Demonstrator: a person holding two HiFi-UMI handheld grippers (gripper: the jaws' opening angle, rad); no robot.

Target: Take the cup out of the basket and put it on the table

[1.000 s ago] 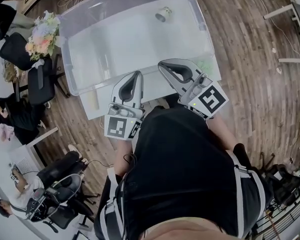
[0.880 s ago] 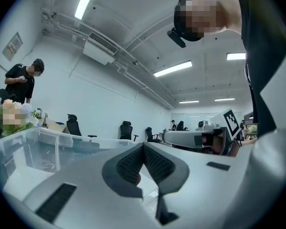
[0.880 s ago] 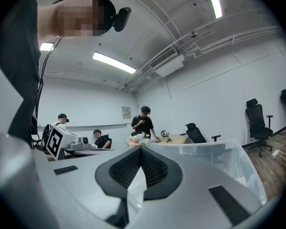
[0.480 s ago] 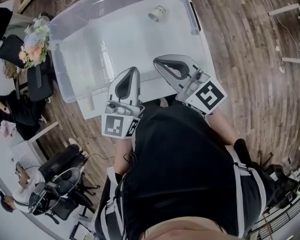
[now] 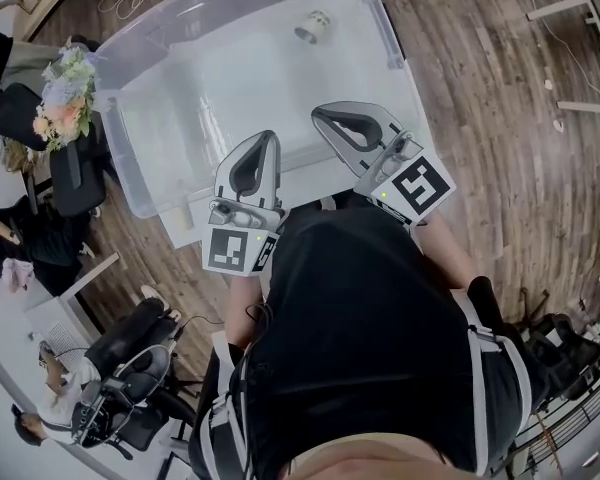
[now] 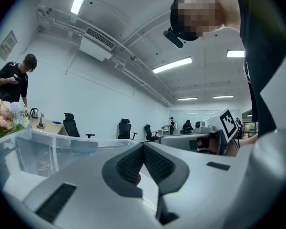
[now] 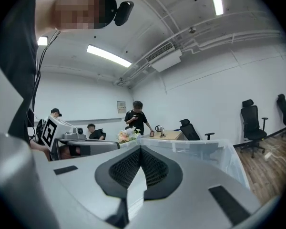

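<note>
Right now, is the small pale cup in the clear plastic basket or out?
In: the cup lies on the basket's floor by its far wall.

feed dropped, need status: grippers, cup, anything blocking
Left gripper shut, empty; right gripper shut, empty. Cup on its side, far end of basket, untouched. Nothing blocking it.

No legible text, brand or number. Cubes on the left gripper and right gripper carry coded square markers only; wall notice unreadable.
</note>
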